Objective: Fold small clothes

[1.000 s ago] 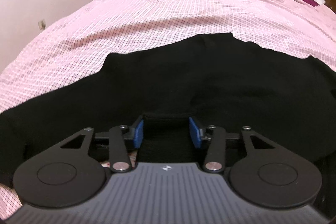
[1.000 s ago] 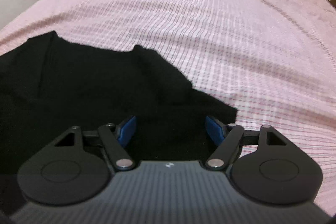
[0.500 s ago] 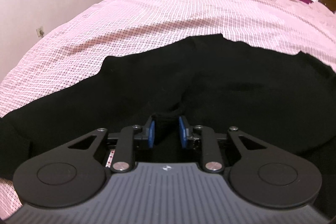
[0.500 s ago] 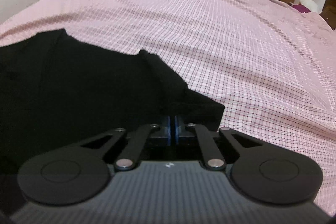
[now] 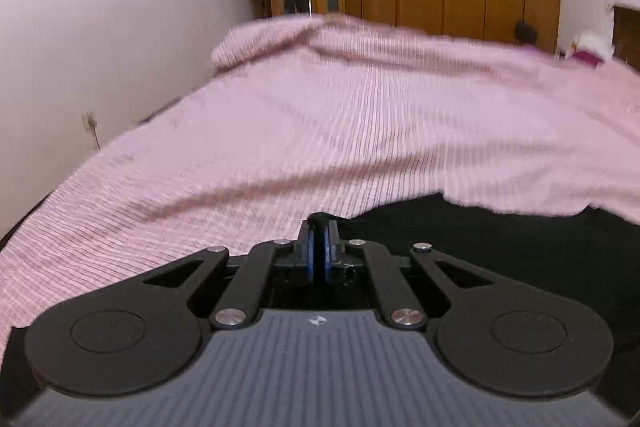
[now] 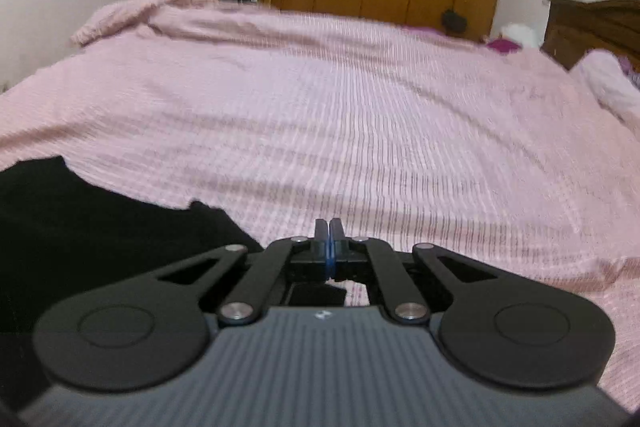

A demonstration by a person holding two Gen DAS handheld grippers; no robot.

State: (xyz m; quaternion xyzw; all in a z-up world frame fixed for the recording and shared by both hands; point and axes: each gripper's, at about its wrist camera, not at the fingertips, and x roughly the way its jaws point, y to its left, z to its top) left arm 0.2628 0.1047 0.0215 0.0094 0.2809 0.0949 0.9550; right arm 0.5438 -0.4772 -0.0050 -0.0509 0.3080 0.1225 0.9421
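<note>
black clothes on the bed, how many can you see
1. A black garment lies on the pink bedspread between both grippers, right of the left gripper and left of the right gripper. Folded layers may hide more.

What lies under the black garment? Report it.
The black garment lies on the pink bedspread, which shows all around it. The part beneath the cloth is covered, so nothing else there can be seen.

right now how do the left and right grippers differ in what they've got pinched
The left gripper shows a tuft of the black garment bunched at its tips; the right gripper shows no cloth above its tips, so its hold is unclear. The garment lies right of the left gripper, left of the right gripper. Both are shut over the pink bedspread.
</note>
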